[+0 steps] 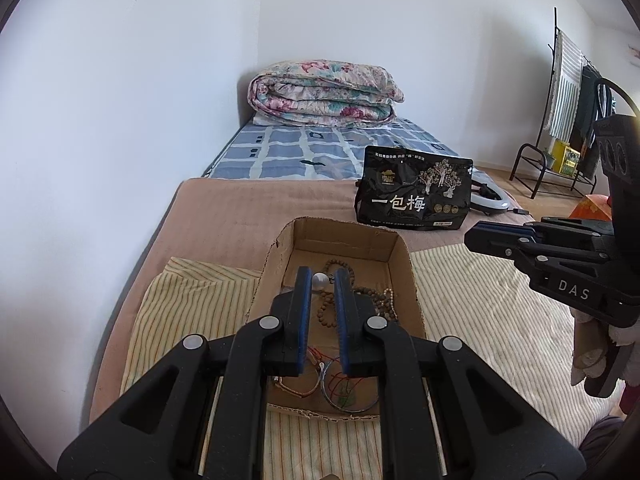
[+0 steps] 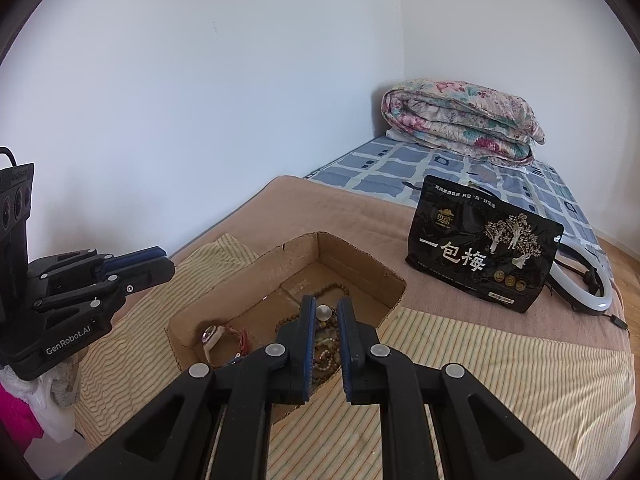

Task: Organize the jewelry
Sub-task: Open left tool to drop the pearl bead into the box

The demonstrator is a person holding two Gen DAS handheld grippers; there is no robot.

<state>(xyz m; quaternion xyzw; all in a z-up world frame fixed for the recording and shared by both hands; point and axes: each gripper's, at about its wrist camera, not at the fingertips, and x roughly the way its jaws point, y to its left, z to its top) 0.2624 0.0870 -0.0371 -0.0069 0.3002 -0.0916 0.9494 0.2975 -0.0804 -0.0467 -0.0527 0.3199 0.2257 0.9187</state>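
Observation:
An open cardboard box sits on a striped cloth on the bed, and shows in the right wrist view too. Inside lie wooden bead strands, a pale round bead, a bangle with red thread and a watch. My left gripper hovers over the box, jaws slightly apart, holding nothing. My right gripper hovers over the box's near edge, jaws slightly apart, holding nothing. Each gripper shows in the other's view, the right one and the left one.
A black snack bag stands behind the box, with a white ring light behind it. A folded floral quilt lies at the head of the bed by the wall. A clothes rack stands on the floor at the right.

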